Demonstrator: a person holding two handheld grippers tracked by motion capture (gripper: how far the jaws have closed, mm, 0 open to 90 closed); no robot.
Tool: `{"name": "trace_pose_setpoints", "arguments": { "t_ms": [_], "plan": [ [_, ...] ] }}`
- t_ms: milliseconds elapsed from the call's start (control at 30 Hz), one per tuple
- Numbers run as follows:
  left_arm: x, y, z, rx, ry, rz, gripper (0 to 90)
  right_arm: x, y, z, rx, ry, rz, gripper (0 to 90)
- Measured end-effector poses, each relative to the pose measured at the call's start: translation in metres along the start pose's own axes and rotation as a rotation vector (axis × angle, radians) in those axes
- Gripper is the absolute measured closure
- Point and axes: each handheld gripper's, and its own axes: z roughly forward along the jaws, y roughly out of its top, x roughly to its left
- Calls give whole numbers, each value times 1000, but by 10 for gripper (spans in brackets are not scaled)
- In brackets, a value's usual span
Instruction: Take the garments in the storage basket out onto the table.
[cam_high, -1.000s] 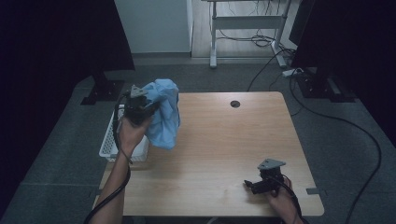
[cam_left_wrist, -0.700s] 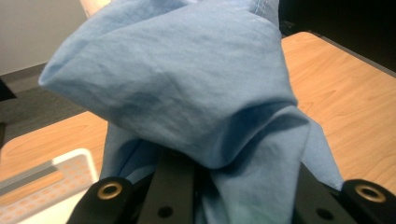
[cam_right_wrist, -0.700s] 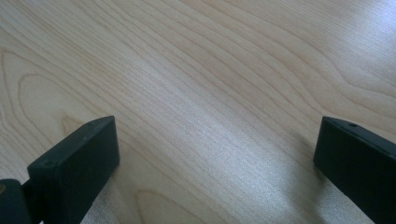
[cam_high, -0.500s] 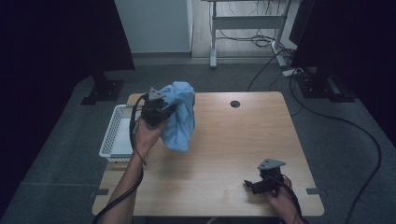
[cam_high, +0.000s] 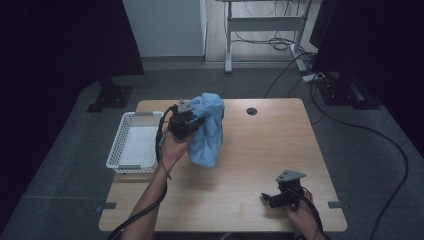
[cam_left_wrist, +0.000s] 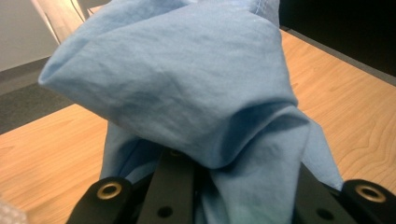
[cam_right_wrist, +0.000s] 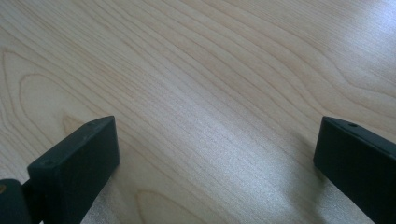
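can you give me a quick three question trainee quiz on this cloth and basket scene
1. True or false: the left claw is shut on the blue cloth.
2. Where is the white basket? A) at the table's left edge B) in the table's middle C) under the right claw
3. Fill in: the right claw has its jaws ____ with only bare table between them.

Key: 1 true: the cloth bunches between its jaws in the left gripper view. 2 A. 3 open.
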Motion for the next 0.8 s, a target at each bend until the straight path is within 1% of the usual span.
{"name": "trace_pose_setpoints", "arguments": {
  "t_ms": [167, 467, 733, 800],
  "plan": [
    [-8, -4, 12, 4, -11, 8, 802, 0, 0, 0, 0, 0, 0, 0],
    [-21, -15, 37, 37, -43, 8, 799, 0, 0, 0, 0, 1, 1, 0],
    [-32, -32, 63, 77, -64, -14, 798, 0, 0, 0, -1, 1, -1, 0],
    [-33, -37, 68, 83, -70, -25, 798, 0, 0, 0, -2, 1, -2, 0]
  ]
}}
